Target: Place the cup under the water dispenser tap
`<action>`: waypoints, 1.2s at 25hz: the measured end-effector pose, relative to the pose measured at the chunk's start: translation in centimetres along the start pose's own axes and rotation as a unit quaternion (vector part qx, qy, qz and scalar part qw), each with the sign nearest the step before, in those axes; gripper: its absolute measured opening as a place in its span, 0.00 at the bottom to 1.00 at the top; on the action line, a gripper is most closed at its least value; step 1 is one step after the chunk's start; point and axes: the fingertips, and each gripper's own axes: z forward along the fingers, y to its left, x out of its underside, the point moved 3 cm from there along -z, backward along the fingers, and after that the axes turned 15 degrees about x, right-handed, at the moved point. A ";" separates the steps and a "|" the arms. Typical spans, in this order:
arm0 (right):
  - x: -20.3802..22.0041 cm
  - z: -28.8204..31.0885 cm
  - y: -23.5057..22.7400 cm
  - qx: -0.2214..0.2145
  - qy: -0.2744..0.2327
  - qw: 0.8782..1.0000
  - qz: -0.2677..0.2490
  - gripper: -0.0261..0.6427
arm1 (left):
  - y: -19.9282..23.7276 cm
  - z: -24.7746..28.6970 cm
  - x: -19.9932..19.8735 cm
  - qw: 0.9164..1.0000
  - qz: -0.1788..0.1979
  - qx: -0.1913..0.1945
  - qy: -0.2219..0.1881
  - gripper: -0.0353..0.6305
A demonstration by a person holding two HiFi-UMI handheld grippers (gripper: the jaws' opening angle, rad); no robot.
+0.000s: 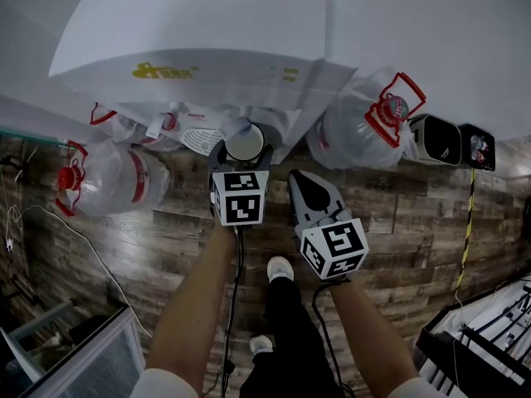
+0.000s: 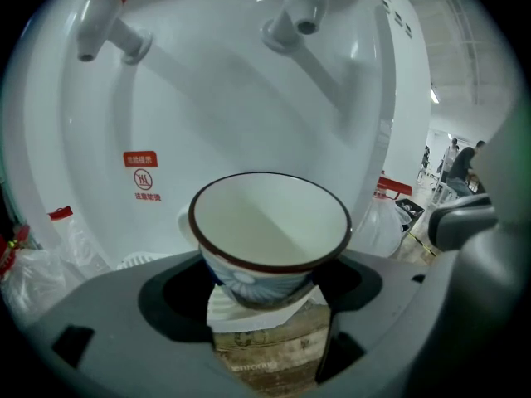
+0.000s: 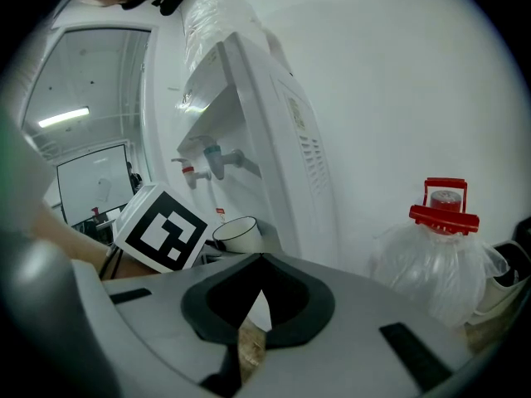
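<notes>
A white-lined cup (image 2: 270, 239) with a dark red rim and a blue pattern sits between the jaws of my left gripper (image 2: 265, 298), which is shut on its base. The cup is held in front of the white water dispenser (image 1: 207, 48), below and between the red-capped tap (image 2: 104, 19) and the other tap (image 2: 299, 7). From the head view the cup (image 1: 246, 142) is at the dispenser's lower front. My right gripper (image 1: 305, 181) hangs just right of it, shut and holding nothing. The right gripper view shows the cup (image 3: 239, 235) and both taps (image 3: 207, 166).
Large clear water bottles with red handles lie on the wooden floor at left (image 1: 108, 181) and right (image 1: 365, 123). A black-and-white device (image 1: 436, 139) stands further right. The dispenser's drip grille (image 1: 199, 139) is left of the cup. Cables trail across the floor.
</notes>
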 end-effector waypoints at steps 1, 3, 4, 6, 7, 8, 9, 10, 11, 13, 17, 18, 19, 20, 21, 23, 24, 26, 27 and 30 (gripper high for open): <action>0.1 0.0 -0.1 0.000 0.001 1.000 0.001 0.07 | 0.0 0.0 0.0 1.000 0.000 0.000 -0.004 0.67; 0.4 0.0 -0.2 0.002 0.004 1.000 0.003 0.07 | -0.1 0.0 0.1 1.000 -0.001 -0.001 -0.017 0.67; 0.4 0.0 -0.2 0.002 0.005 1.000 0.005 0.07 | -0.1 0.0 0.1 1.000 0.000 -0.002 -0.024 0.67; 0.6 -0.1 -0.3 0.003 0.006 1.000 0.007 0.07 | 0.0 0.0 0.2 0.999 0.002 -0.005 -0.035 0.67; 0.6 -0.1 -0.3 0.004 0.007 1.000 0.006 0.07 | 0.0 0.0 0.2 0.999 0.003 -0.008 -0.038 0.67; 0.7 -0.2 -0.3 0.005 0.008 1.000 0.005 0.07 | 0.0 0.0 0.3 0.999 0.005 -0.011 -0.039 0.67; 0.7 -0.4 -0.3 0.006 0.009 1.000 0.005 0.07 | 0.0 0.1 0.3 0.999 0.005 -0.014 -0.040 0.67; 0.8 -0.5 -0.3 0.006 0.010 1.000 0.007 0.07 | 0.0 0.1 0.3 0.999 0.007 -0.016 -0.040 0.67; 0.9 -0.6 -0.3 0.006 0.011 1.000 0.008 0.07 | 0.1 0.0 0.3 0.999 0.008 -0.018 -0.039 0.67; 1.1 -0.8 -0.4 0.005 0.014 1.000 0.009 0.07 | 0.0 0.0 0.2 0.999 0.008 -0.020 -0.035 0.67; 1.3 -1.1 -0.3 0.004 0.019 1.000 0.010 0.07 | -0.3 -0.3 0.3 0.999 -0.002 -0.020 -0.031 0.67; 1.2 -1.1 -0.2 0.003 0.019 1.000 0.011 0.07 | -0.2 -0.4 0.2 0.999 -0.002 -0.023 -0.031 0.67; 1.1 -1.2 -0.2 0.002 0.018 1.000 0.011 0.07 | -0.2 -0.5 0.3 0.999 -0.001 -0.025 -0.031 0.67; 1.1 -1.2 -0.2 0.001 0.018 1.000 0.011 0.07 | -0.3 -0.6 0.4 0.999 -0.001 -0.027 -0.029 0.67; 1.0 -1.3 -0.1 0.000 0.017 1.000 0.011 0.07 | -0.3 -0.6 0.5 0.999 -0.002 -0.026 -0.026 0.67; 0.8 -1.5 -0.1 0.000 0.016 1.000 0.012 0.07 | -0.5 -0.8 0.8 0.999 -0.004 -0.025 -0.021 0.68; 0.7 -1.5 -0.1 0.000 0.015 1.000 0.012 0.07 | -0.5 -0.9 0.8 0.999 -0.005 -0.024 -0.020 0.67; 0.4 -1.7 -0.2 0.001 0.013 1.000 0.012 0.07 | -0.7 -1.2 0.8 0.999 -0.005 -0.025 -0.022 0.67; 0.3 -1.8 -0.2 0.002 0.013 1.000 0.013 0.07 | -0.8 -1.5 0.8 0.999 -0.006 -0.025 -0.022 0.67; -0.1 -2.4 -0.2 0.007 0.014 1.000 0.015 0.07 | -1.4 -2.5 0.9 1.000 -0.008 -0.017 -0.020 0.67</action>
